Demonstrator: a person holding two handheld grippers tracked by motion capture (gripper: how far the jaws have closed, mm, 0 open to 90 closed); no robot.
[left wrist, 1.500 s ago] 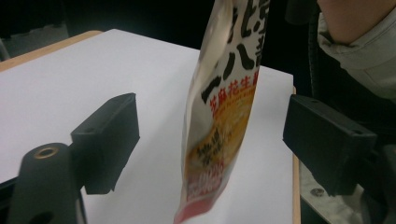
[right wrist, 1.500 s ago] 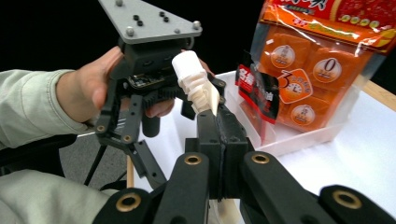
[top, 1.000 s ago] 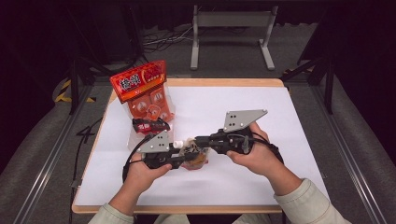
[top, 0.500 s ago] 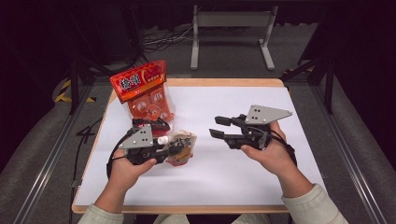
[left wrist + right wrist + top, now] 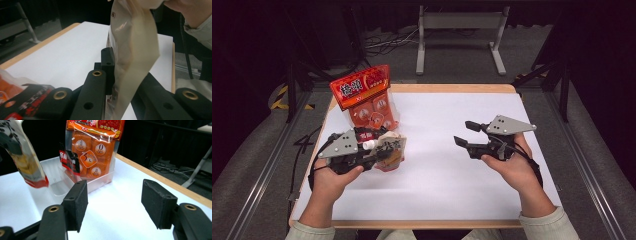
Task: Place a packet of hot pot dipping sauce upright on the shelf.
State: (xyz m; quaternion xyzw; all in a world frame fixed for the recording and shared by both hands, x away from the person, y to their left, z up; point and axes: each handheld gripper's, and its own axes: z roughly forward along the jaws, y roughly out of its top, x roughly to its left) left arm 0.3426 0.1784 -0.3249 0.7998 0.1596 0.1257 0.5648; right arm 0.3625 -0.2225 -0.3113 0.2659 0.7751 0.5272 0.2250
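A small beige and red pouch (image 5: 390,146) hangs upright from my left gripper (image 5: 383,153), which is shut on it at the left of the white table (image 5: 437,195). In the left gripper view the black jaws pinch the pouch (image 5: 132,50) near its lower edge. Just behind it, a big orange snack bag (image 5: 368,100) stands in a clear plastic tray (image 5: 57,187). My right gripper (image 5: 463,132) is held at the right of the table. Its jaws have just been opening and nothing is between them. From the right gripper (image 5: 113,205), the orange bag (image 5: 95,150) and the pouch (image 5: 27,162) lie ahead.
A small black and red packet (image 5: 68,160) leans in the tray beside the orange bag. The table has a wooden rim (image 5: 452,88). Metal stand legs (image 5: 459,35) and cables lie on the dark floor behind it.
Both grippers met on the pouch at the table's middle. The right one let go, opened and moved right. The left one carried the pouch left, toward the tray.
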